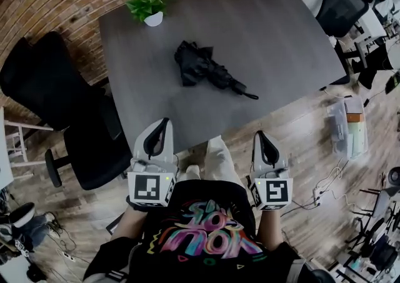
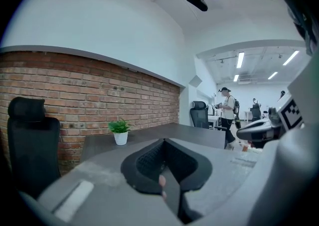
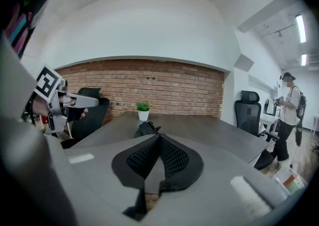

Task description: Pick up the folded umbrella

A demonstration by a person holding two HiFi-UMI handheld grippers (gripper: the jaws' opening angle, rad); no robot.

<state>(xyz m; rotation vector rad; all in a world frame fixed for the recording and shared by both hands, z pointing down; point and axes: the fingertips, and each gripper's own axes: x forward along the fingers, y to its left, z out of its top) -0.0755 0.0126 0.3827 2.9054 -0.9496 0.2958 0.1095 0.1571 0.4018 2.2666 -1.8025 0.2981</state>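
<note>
The pick-up has not really begun; this looks like the approach. The folded umbrella [image 1: 203, 68] lies on its side near the middle of the desk [image 1: 269, 32], a loose black bundle with its handle end pointing toward the right-hand near corner. Nothing touches it. A potted plant [image 1: 149, 7] stands at the far left corner, well apart from it, and an office chair [image 1: 75, 107] sits off the desk's left side.

The person stands at the near edge with both tools held low in front of the body. The left hand-held gripper [image 1: 164, 123] has its jaws pressed together with nothing between them. The right hand-held gripper [image 1: 261, 133] is the same, pads meeting and empty. Both tips hover around the desk's near edge, well short of the umbrella. From the right gripper view the umbrella [image 3: 144, 129] shows just above the closed tips, roughly in line with them.

To my eye the next move calls for reaching forward over the desk, spreading one pair of jaws on the way, and coming down astride the bundle or its handle stem before closing.
</note>
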